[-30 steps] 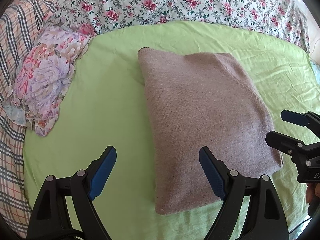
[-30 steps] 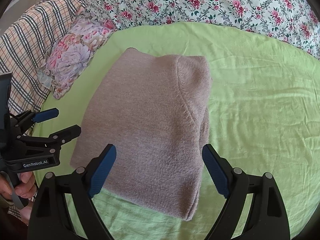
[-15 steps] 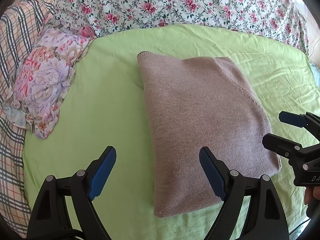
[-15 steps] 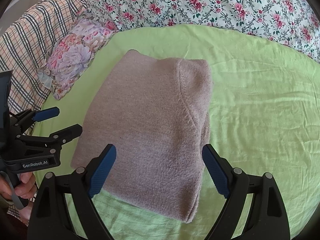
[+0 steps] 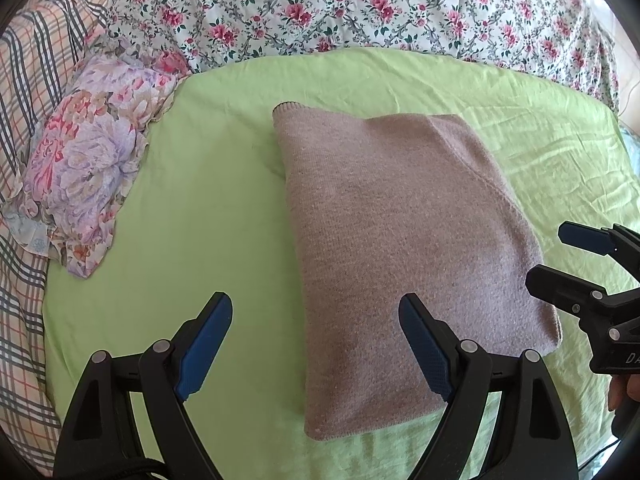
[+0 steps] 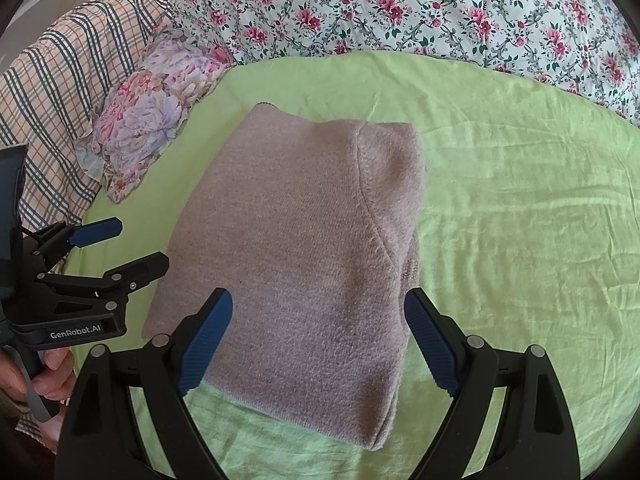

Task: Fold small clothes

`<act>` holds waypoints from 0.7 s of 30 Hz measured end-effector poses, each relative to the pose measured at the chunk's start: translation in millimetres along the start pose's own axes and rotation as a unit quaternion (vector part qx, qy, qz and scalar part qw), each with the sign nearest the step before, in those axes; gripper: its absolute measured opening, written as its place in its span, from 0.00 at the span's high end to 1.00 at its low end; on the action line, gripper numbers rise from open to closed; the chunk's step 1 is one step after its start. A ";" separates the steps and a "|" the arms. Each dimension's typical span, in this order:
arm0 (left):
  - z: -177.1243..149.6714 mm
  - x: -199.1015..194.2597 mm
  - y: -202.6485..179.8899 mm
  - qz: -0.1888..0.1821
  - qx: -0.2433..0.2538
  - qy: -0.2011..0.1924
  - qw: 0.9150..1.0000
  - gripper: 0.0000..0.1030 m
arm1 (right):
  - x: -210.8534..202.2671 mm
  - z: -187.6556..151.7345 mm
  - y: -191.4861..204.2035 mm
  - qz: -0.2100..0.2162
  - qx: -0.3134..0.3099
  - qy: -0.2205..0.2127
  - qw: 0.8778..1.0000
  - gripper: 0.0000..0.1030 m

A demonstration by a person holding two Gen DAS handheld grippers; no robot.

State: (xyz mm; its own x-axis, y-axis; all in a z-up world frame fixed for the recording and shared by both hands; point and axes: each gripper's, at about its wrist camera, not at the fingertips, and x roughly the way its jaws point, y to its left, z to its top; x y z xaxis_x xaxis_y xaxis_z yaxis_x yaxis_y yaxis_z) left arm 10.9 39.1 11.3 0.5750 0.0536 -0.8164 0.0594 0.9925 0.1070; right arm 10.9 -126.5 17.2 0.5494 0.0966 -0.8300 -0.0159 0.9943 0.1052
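On the far left, a plaid blanket and a floral pillow border the green bed sheet. Neither touches the garment.

Left claw: jaws spread wide, nothing between the pads. Its right finger stands over the near left part of the folded sweater; its left finger is over bare sheet. The sweater's left edge falls between the two.

Sweater: mauve knit, lying flat as a folded rectangle in the middle of the sheet. Its long axis runs away from both claws, from the near edge toward the floral duvet at the far side. A sleeve seam shows along its right portion.

Right claw: jaws spread, empty, positioned above the near edge of the sweater, with the pads astride its width.

Assessment: both claws stand close to the near edge. A further fold would probably carry that edge toward the far one, each claw taking one near corner.
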 end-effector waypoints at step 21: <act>8.6 18.5 6.9 0.001 -0.017 0.007 1.000 0.15 | 8.7 4.6 -12.3 0.001 0.021 -0.005 1.000 0.15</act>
State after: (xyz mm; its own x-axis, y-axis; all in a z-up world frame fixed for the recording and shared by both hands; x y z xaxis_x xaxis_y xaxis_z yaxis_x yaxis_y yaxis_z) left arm 28.9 46.0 1.9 0.5631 0.0561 -0.8245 0.0315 0.9955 0.0892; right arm 19.6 -138.1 11.2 0.5571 0.0973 -0.8247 0.0178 0.9915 0.1290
